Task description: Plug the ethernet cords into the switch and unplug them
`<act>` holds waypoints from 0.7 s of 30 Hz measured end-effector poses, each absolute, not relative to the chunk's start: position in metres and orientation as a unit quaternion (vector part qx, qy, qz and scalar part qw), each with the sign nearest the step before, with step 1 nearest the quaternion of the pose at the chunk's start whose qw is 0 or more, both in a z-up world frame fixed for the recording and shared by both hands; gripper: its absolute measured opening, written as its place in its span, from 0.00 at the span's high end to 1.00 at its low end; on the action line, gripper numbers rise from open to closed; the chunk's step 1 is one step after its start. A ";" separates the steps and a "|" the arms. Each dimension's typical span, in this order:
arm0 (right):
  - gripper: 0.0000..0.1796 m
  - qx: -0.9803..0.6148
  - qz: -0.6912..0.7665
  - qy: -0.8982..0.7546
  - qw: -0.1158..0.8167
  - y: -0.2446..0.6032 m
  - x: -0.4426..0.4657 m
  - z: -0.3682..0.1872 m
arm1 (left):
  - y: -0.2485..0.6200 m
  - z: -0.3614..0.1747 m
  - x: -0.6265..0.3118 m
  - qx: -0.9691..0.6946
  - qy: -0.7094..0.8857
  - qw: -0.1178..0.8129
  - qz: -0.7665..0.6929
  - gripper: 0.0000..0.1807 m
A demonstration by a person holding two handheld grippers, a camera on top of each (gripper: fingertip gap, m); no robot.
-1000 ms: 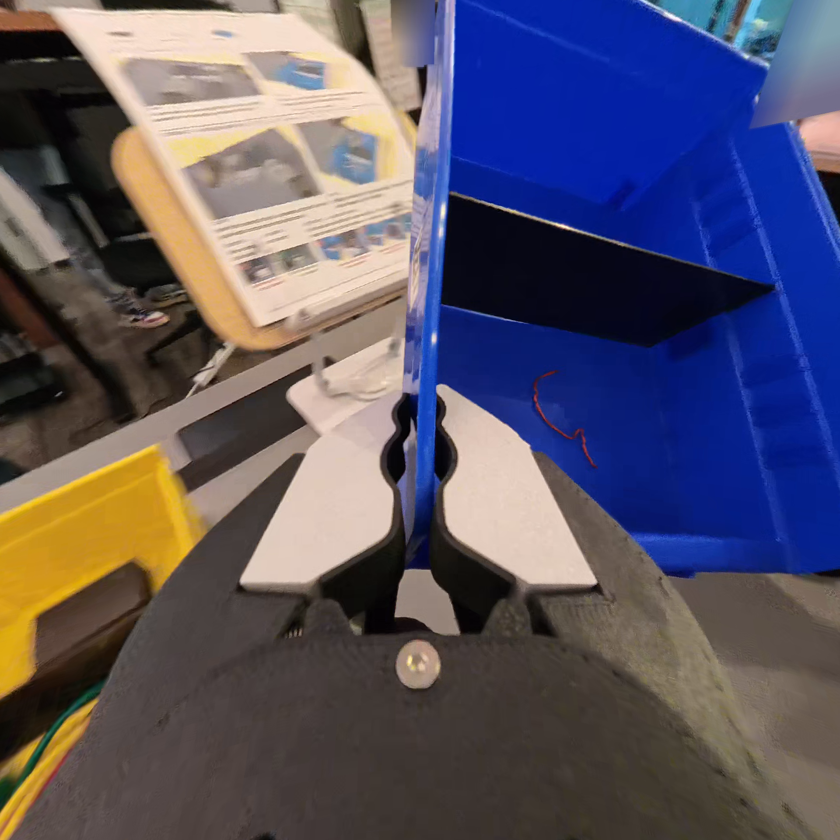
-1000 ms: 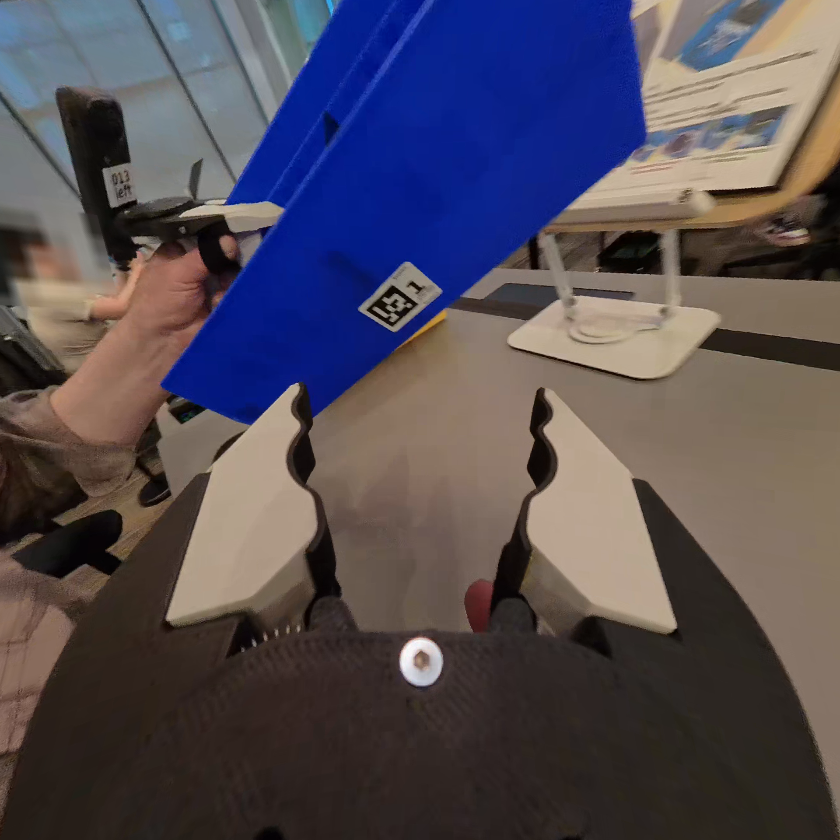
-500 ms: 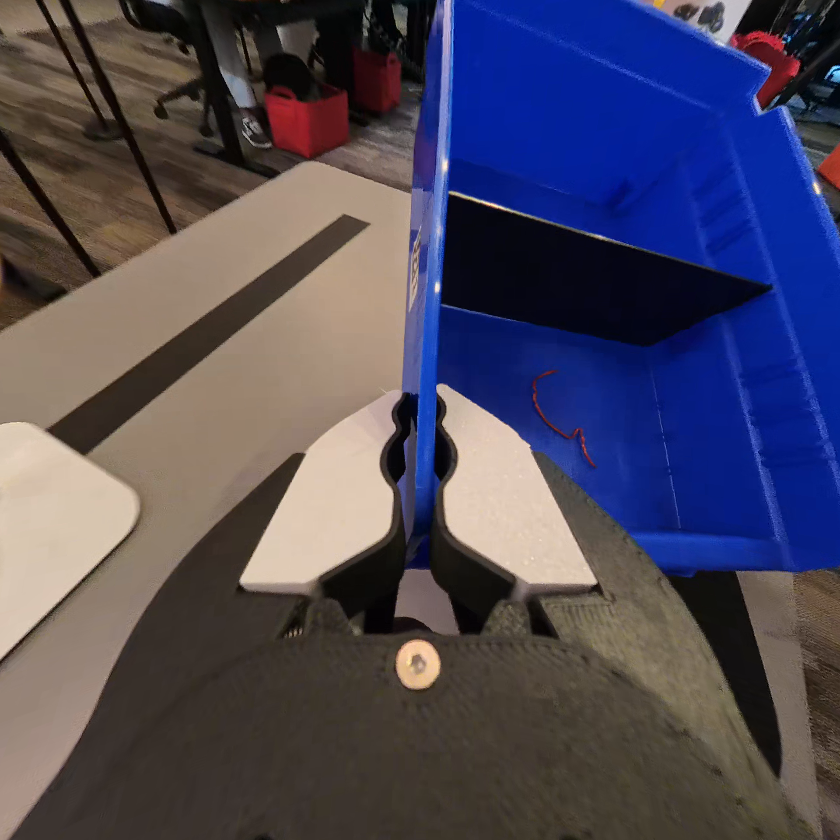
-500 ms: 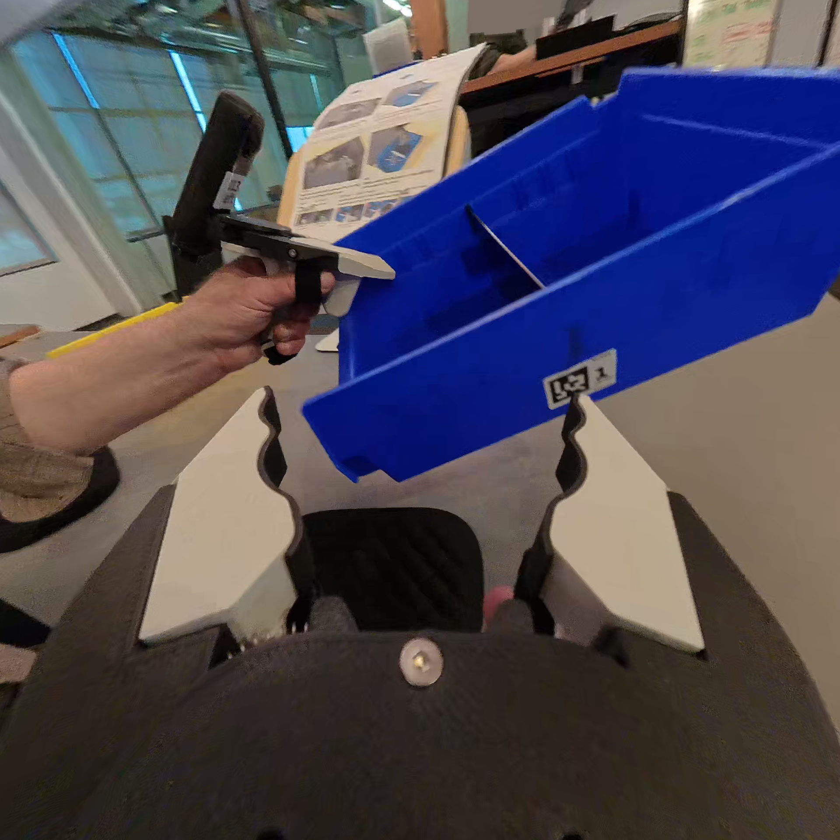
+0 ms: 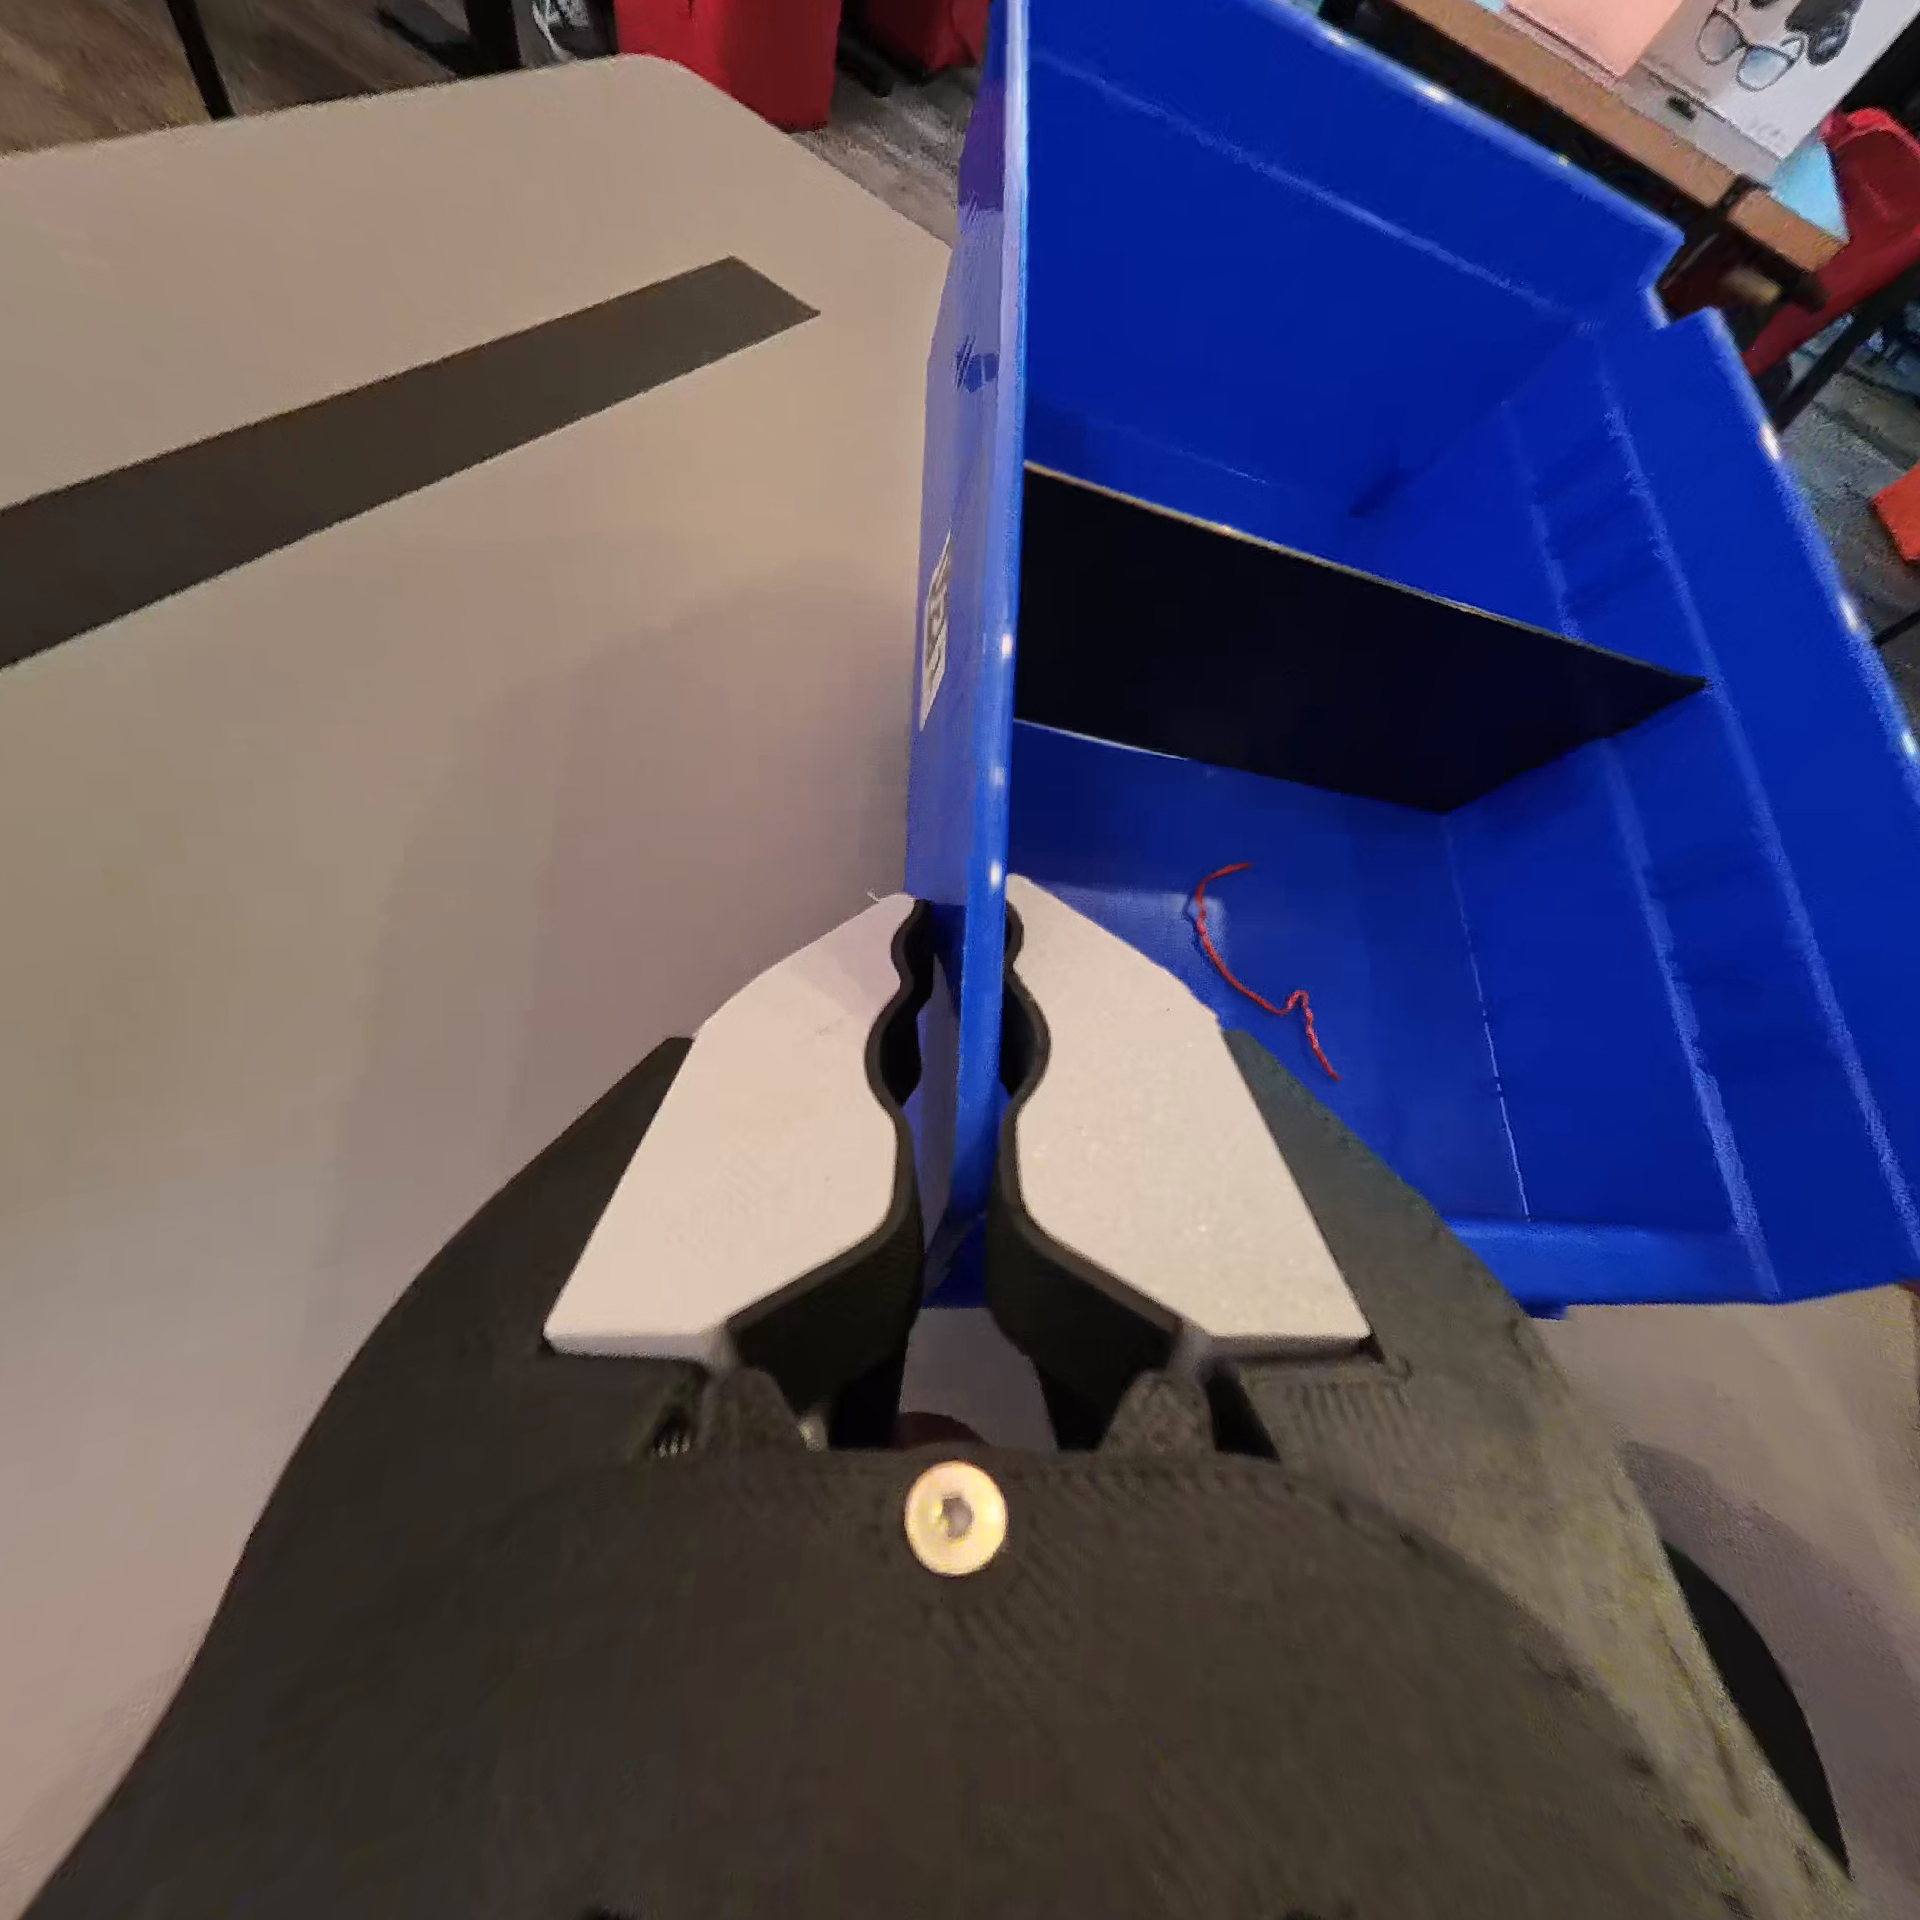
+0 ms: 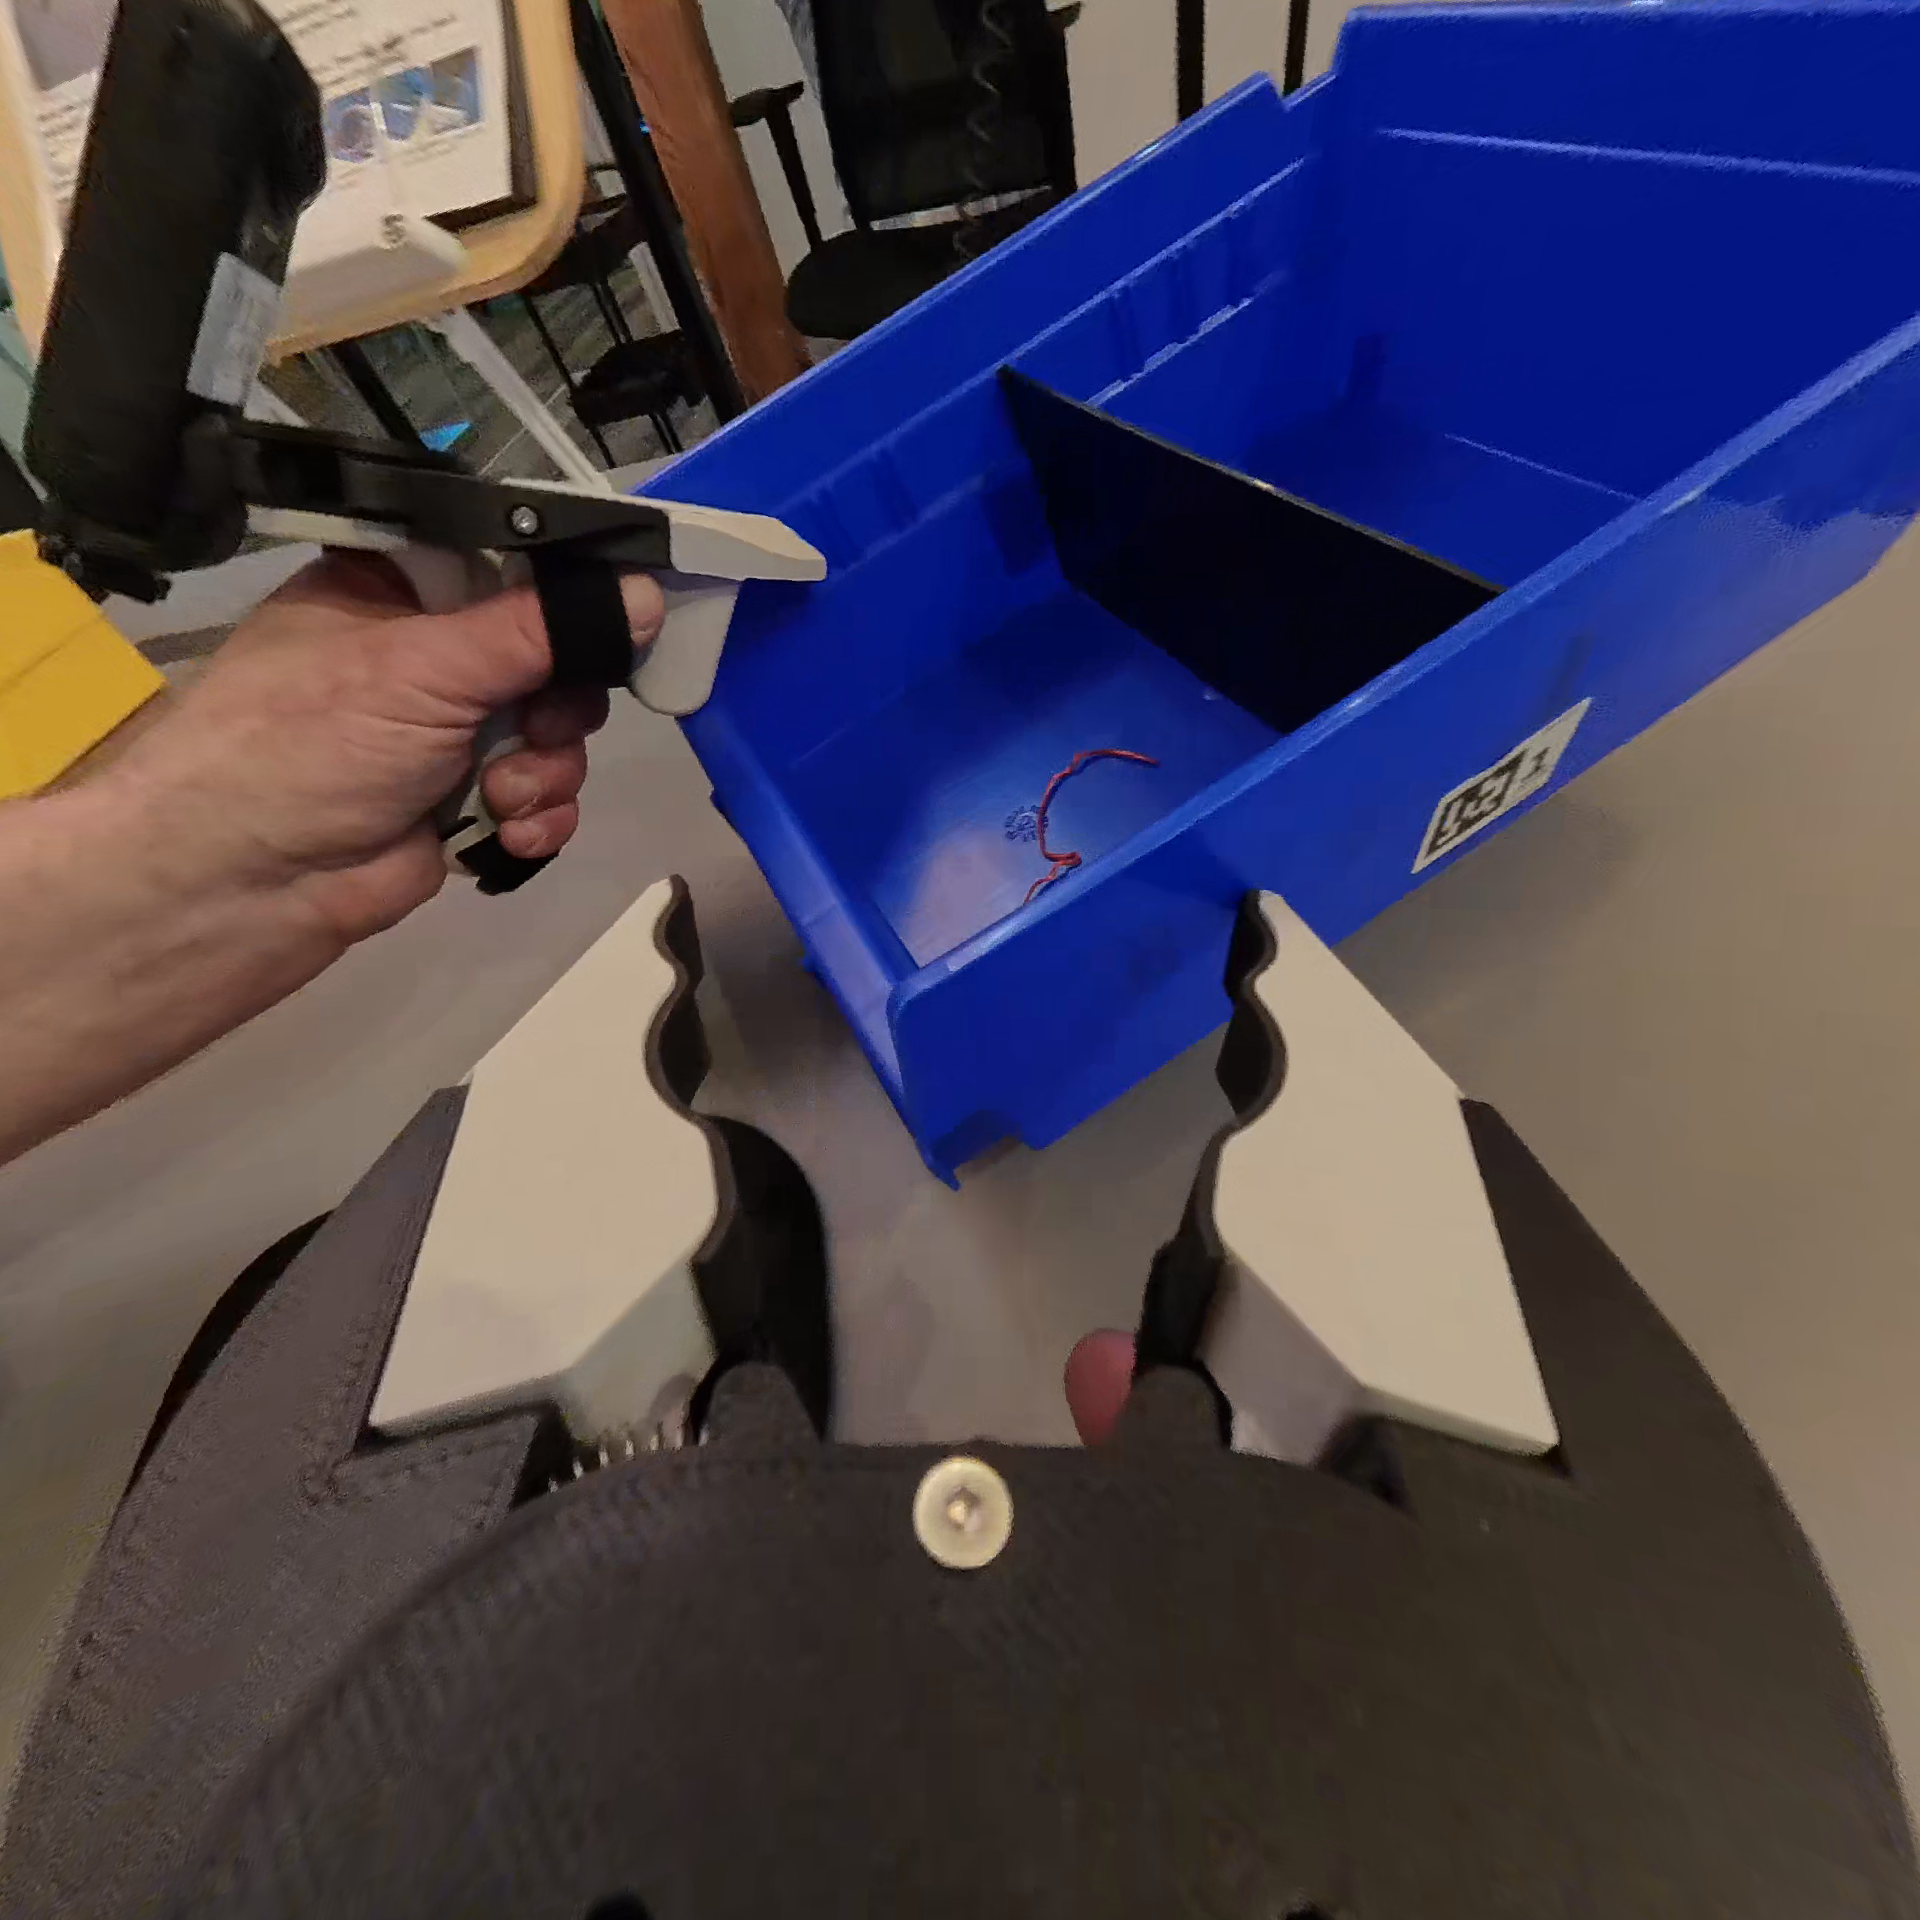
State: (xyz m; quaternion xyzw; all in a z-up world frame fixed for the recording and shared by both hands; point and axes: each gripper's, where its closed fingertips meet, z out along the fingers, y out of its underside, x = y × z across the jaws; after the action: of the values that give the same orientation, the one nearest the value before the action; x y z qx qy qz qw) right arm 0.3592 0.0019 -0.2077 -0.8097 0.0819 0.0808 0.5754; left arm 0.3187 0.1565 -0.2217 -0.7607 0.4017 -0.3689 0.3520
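The bin's (image 6: pixel 1091 1039) far end is cut off. The left tool (image 5: pixel 961 914) clamps its side wall, tilting it above the worktop (image 6: pixel 1662 1091); the right tool (image 6: pixel 961 914) gapes empty.

- I see a grey table (image 5: pixel 364 831) with a black stripe (image 5: pixel 343 436).
- Beyond its edge, red bags (image 5: pixel 727 42) sit on wood floor (image 5: pixel 94 52).
- Black chairs (image 6: pixel 883 260) and a brown post (image 6: pixel 707 197) stand behind.
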 end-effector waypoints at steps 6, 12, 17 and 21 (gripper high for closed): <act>0.39 -0.828 0.072 0.090 0.548 0.019 0.384 -0.226 | 0.158 -0.229 0.336 -0.761 0.381 0.349 -0.392 0.89; 0.35 -0.834 0.072 0.098 0.538 0.033 0.411 -0.229 | 0.143 -0.237 0.343 -0.752 0.417 0.319 -0.400 0.81; 0.39 -0.824 0.092 0.114 0.548 0.045 0.445 -0.227 | 0.117 -0.234 0.349 -0.736 0.446 0.288 -0.421 0.66; 0.40 -0.818 0.091 0.137 0.551 0.058 0.486 -0.225 | 0.090 -0.231 0.364 -0.724 0.458 0.260 -0.446 0.64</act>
State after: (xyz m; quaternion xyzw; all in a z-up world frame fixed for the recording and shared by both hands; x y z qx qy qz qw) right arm 0.4860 0.0584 -0.2255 -0.8182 0.1374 0.0914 0.5507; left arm 0.3645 0.0903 -0.2315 -0.7241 0.4576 -0.4458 0.2599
